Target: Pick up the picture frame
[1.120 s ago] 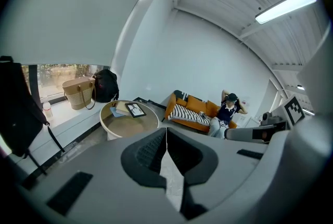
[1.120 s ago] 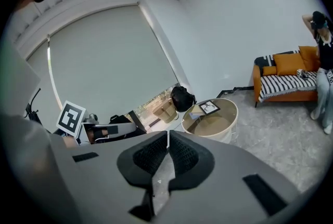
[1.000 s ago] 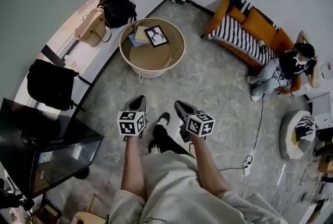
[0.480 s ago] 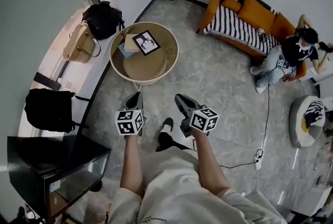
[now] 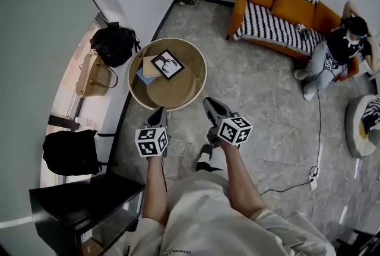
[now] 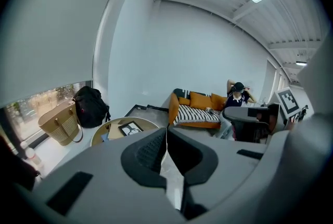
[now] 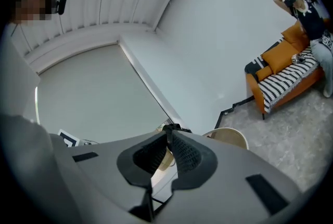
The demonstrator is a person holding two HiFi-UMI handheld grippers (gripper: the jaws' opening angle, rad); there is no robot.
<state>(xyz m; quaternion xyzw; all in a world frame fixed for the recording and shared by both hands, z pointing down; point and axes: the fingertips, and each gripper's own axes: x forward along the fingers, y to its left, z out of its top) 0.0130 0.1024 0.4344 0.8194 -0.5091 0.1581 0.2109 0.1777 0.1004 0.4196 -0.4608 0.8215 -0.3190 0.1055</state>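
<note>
Head view puts the picture frame [image 5: 167, 65] ahead of your left gripper [image 5: 158, 114], apart from its tip, and ahead-left of your right gripper [image 5: 209, 104]. It lies flat on the round desk [image 5: 199, 78], on the half farther from you, beside a tan sheet [image 5: 148, 68]. In the left gripper view the frame [image 6: 130, 128] shows just left of that gripper's [image 6: 166, 133] tips. Both grippers hang over the grey floor [image 5: 255, 100] on the near side of the desk, touching nothing. Each one's jaws are pressed together with nothing between them; the right gripper view [image 7: 167, 132] shows the same. Left of your left gripper sit a black backpack [image 5: 114, 44] and a tan handbag [image 5: 95, 73]. Far ahead-right of your right gripper stands an orange sofa [image 5: 279, 11] with a seated person [image 5: 335, 50].
</note>
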